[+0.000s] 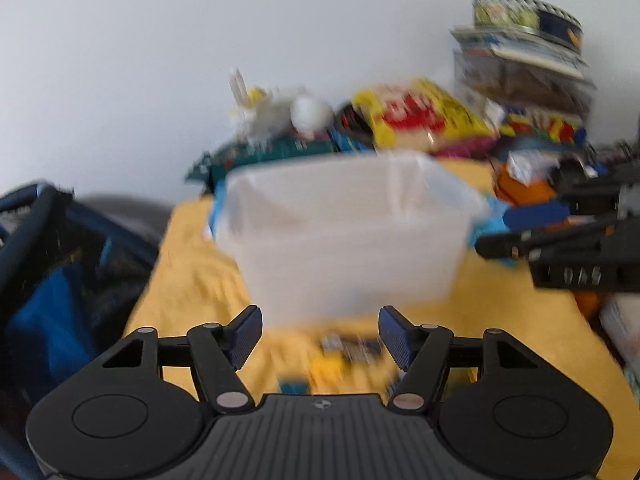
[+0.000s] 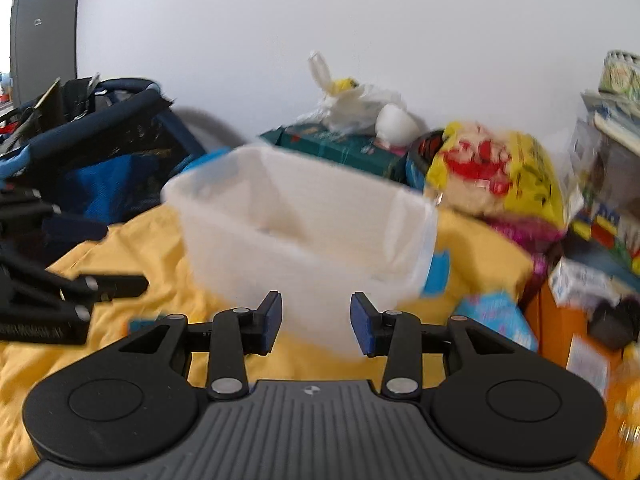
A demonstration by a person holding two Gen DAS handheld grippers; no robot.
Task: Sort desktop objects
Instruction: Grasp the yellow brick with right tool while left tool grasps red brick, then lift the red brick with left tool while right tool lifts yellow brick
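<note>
A translucent white plastic box (image 1: 344, 236) stands on the yellow cloth (image 1: 192, 280) ahead of both grippers; it also shows in the right wrist view (image 2: 304, 232). My left gripper (image 1: 320, 338) is open and empty, just short of the box's near wall. Small blurred yellow and blue items (image 1: 340, 356) lie on the cloth between its fingers. My right gripper (image 2: 316, 322) is open and empty, close in front of the box. The right gripper shows from the side in the left wrist view (image 1: 496, 246), beside the box's right wall. The left gripper shows at the left edge of the right wrist view (image 2: 136, 284).
A yellow snack bag (image 1: 424, 120), a white plastic bag (image 1: 276, 110) and a green box (image 1: 260, 152) sit behind the box. Stacked books and a tin (image 1: 524, 48) stand at the right. A dark blue mesh basket (image 1: 60, 264) is at the left. A light blue packet (image 2: 500, 316) lies right.
</note>
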